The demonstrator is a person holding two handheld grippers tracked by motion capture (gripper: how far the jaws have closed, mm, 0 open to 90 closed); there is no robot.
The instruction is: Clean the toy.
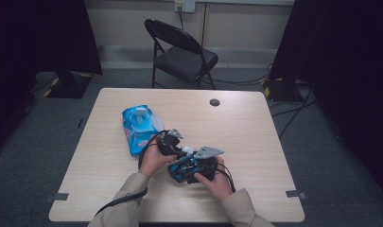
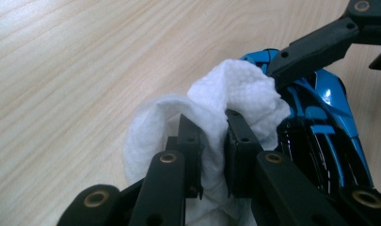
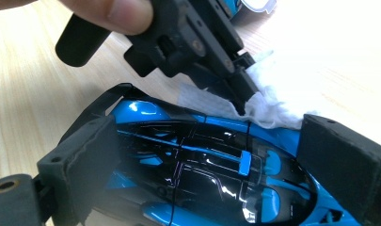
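Near the desk's (image 1: 255, 142) front edge, the left tool (image 2: 211, 141) pinches a white wipe (image 2: 226, 99) against the blue toy car (image 3: 211, 174), which the right tool (image 3: 202, 160) clamps, both wrists angled inward.

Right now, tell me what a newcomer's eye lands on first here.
The glossy blue and black toy car, clamped at its sides by the right gripper near the table's front edge. Next, the white wipe pinched in the left gripper and pressed against the car. Behind them lies a blue wipes pack.
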